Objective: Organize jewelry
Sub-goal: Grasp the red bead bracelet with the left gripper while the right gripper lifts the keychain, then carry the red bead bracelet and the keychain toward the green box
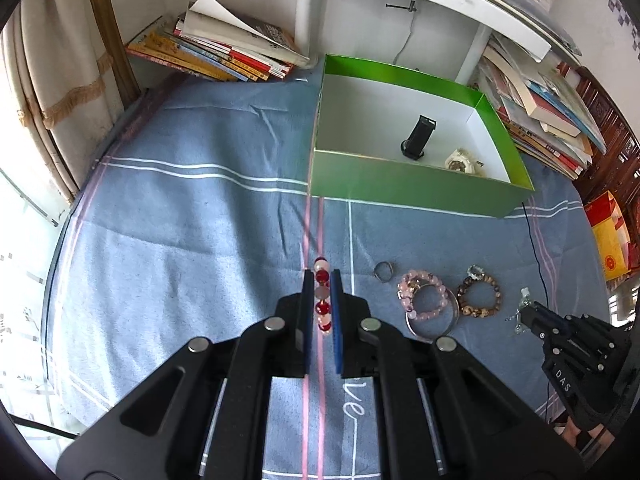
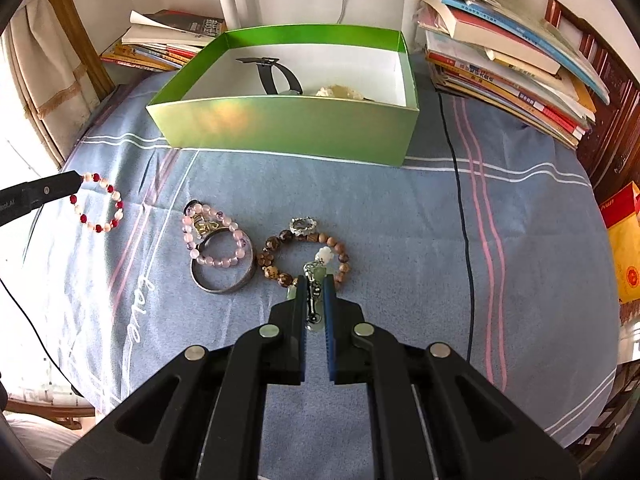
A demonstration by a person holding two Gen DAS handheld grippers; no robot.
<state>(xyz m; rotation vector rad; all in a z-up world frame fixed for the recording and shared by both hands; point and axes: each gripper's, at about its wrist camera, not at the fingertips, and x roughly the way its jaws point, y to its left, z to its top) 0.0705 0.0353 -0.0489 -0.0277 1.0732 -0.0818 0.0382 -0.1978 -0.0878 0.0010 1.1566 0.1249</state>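
Where a blue-grey cloth with white and pink stripes [image 2: 400,208] covers the surface, stacks of paperback books [image 2: 512,60] lean against the wall on the right and a second pile of books [image 1: 224,48] sits in the far left corner beside a beige fringed curtain [image 1: 60,92]; a white shelf unit [image 1: 440,4] stands behind, and a thin black cable [image 2: 460,184] runs across the cloth. At the back of the surface rests an open rectangular cardboard box, green outside and white inside [image 2: 288,128], holding a black strap watch [image 1: 418,138] and a pale cream-coloured piece [image 1: 460,162] near its front right corner. The left hand-held gripper [image 1: 322,280] is clamped on a red-and-white beaded bracelet [image 2: 100,204], its loop hanging from the fingertips over the left side of the cloth, well short of the box. The right hand-held gripper [image 2: 312,284] is closed on a small silver-and-pale-green pendant chain [image 2: 314,296] just in front of a brown wooden bead bracelet with a silver charm [image 2: 304,252]. Beside that lie a pink crystal bead bracelet [image 2: 216,240] overlapping a plain silver bangle [image 2: 224,276], and a small metal ring [image 1: 384,270] lies near them.
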